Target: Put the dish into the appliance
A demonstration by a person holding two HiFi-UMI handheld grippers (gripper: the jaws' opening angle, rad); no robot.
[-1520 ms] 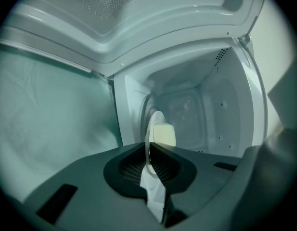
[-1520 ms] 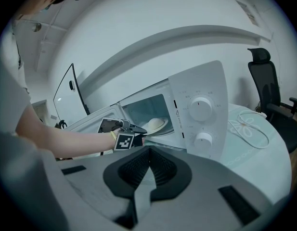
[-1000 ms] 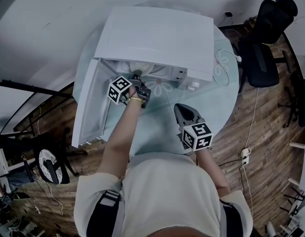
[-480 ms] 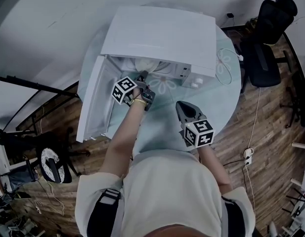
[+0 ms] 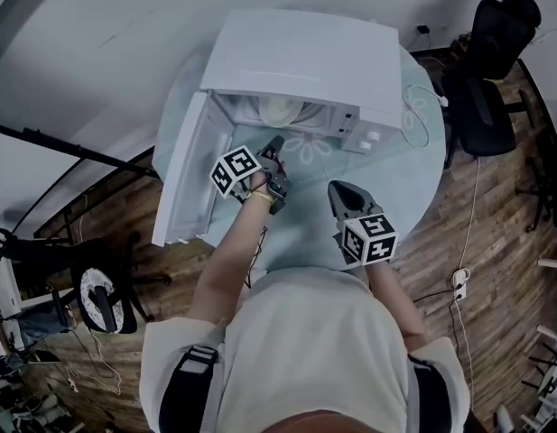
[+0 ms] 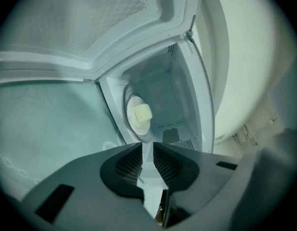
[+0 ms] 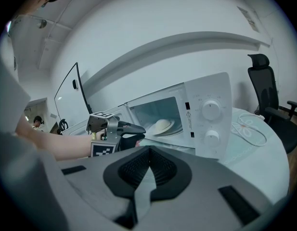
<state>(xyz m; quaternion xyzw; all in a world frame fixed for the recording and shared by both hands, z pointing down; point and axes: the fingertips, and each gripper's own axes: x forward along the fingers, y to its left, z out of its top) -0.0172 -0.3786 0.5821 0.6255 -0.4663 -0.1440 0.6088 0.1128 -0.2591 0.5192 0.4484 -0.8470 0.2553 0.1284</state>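
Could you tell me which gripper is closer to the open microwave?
The left gripper, by the microwave's doorway, jaws just opened then narrowed, empty; the right gripper hangs back near the person.

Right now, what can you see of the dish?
The dish is a pale, round, shallow plate that looks ceramic. It carries a cream-coloured lump. It lies flat inside the microwave, whose door is open, near the middle of the cavity and resting on its floor. Nothing else touches it.
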